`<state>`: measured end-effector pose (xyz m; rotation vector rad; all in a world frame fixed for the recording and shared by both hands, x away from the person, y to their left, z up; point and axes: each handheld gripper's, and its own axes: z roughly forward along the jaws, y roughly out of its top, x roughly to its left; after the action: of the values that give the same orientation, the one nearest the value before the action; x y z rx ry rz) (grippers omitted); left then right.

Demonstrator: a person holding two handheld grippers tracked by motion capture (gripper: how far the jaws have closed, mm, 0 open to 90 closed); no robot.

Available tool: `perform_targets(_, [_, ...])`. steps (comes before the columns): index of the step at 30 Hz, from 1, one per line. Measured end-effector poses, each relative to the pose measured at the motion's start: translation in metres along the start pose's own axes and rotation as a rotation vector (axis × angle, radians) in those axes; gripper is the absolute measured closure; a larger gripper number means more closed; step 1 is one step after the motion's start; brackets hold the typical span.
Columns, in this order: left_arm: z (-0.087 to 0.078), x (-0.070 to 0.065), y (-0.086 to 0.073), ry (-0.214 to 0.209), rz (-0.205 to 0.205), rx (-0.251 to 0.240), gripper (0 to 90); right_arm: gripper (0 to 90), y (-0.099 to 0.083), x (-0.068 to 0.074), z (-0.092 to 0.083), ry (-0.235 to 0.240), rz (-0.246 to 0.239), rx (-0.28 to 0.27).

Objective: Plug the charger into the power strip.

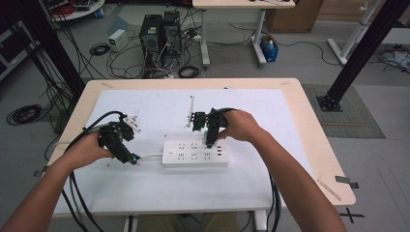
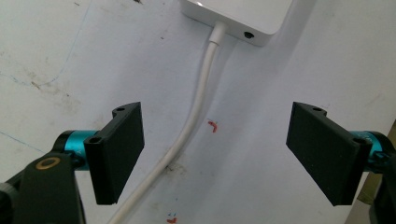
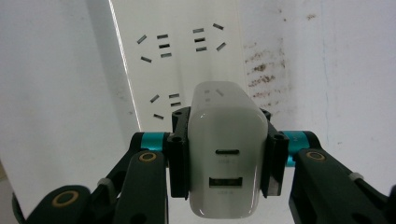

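Right gripper clamped on a white charger, held over the white power strip mid-worktop. Two ports on the charger's end face; the grey print beneath each is too blurred to read. Left gripper jaws wide apart, nothing between the pads, straddling the strip's white cable. No brand legible.

White charger above power strip
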<state>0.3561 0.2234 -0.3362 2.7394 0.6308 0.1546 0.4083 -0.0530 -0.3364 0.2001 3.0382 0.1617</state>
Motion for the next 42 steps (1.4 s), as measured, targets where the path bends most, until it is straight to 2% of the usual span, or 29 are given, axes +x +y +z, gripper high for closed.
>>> perform_targets(6, [0.0, 0.001, -0.002, 0.003, 0.004, 0.009, 19.3, 62.3, 0.007, -0.002, 0.014, 0.008, -0.036, 0.03])
perform_targets(9, [0.002, 0.001, -0.003, 0.0, -0.018, -0.007, 19.3, 62.3, 0.009, -0.002, 0.016, 0.014, -0.049, 0.031])
perform_targets(11, [0.002, 0.002, -0.003, 0.0, -0.007, 0.006, 19.3, 62.3, 0.01, -0.001, 0.017, 0.016, -0.064, 0.034])
perform_targets(12, [0.003, 0.001, -0.003, -0.003, -0.026, -0.01, 19.3, 62.3, 0.011, 0.0, 0.018, 0.018, -0.08, 0.038])
perform_targets(13, [0.003, 0.001, -0.003, -0.003, -0.026, -0.01, 19.2, 62.3, 0.011, 0.0, 0.018, 0.018, -0.08, 0.038])
perform_targets(14, [0.004, 0.002, -0.003, -0.005, -0.008, 0.008, 19.2, 62.3, 0.011, 0.001, 0.02, 0.012, -0.1, 0.047])
perform_targets(19, [0.007, 0.002, -0.004, -0.011, -0.012, 0.011, 19.3, 62.6, 0.017, 0.005, 0.022, -0.016, -0.117, 0.088])
perform_targets(20, [0.008, 0.001, -0.005, -0.012, -0.024, 0.001, 19.3, 62.7, 0.019, 0.007, 0.022, -0.018, -0.101, 0.104])
perform_targets(21, [0.007, 0.002, -0.005, -0.013, -0.017, 0.005, 19.3, 62.7, 0.021, 0.006, 0.024, -0.019, -0.121, 0.102])
perform_targets(22, [0.008, 0.001, -0.006, -0.015, -0.028, -0.004, 19.3, 62.7, 0.023, 0.006, 0.024, -0.016, -0.111, 0.114])
perform_targets(24, [0.009, 0.001, -0.007, -0.012, -0.04, -0.009, 19.3, 62.8, 0.025, 0.006, 0.03, -0.022, -0.147, 0.14])
perform_targets(25, [0.009, 0.0, -0.008, -0.017, -0.054, -0.019, 19.3, 62.8, 0.027, 0.008, 0.031, -0.018, -0.127, 0.156])
perform_targets(28, [0.011, 0.001, -0.009, -0.021, -0.056, -0.015, 19.2, 62.8, 0.026, 0.003, 0.031, 0.003, -0.112, 0.141])
perform_targets(29, [0.013, -0.001, -0.009, -0.02, -0.078, -0.035, 19.3, 62.9, 0.026, 0.002, 0.031, 0.013, -0.103, 0.14])
perform_targets(30, [0.013, 0.001, -0.009, -0.023, -0.061, -0.019, 19.3, 62.9, 0.025, 0.0, 0.03, 0.02, -0.102, 0.139])
perform_targets(34, [0.016, -0.001, -0.006, -0.027, -0.068, -0.031, 19.3, 62.8, 0.021, -0.007, 0.031, 0.064, -0.062, 0.098])
perform_targets(36, [0.016, -0.001, -0.006, -0.032, -0.059, -0.017, 19.3, 62.8, 0.017, -0.012, 0.031, 0.097, -0.038, 0.071])
perform_targets(37, [0.017, -0.002, -0.005, -0.03, -0.072, -0.031, 19.3, 62.8, 0.017, -0.012, 0.03, 0.1, -0.029, 0.074])
perform_targets(38, [0.016, -0.001, -0.005, -0.031, -0.063, -0.025, 19.3, 62.8, 0.017, -0.011, 0.031, 0.089, -0.044, 0.075])
perform_targets(41, [0.017, -0.003, -0.004, -0.032, -0.08, -0.036, 19.3, 62.8, 0.019, -0.004, 0.031, 0.045, -0.075, 0.084])
perform_targets(42, [0.016, -0.003, -0.004, -0.032, -0.072, -0.031, 19.3, 62.9, 0.019, -0.003, 0.031, 0.038, -0.09, 0.087])
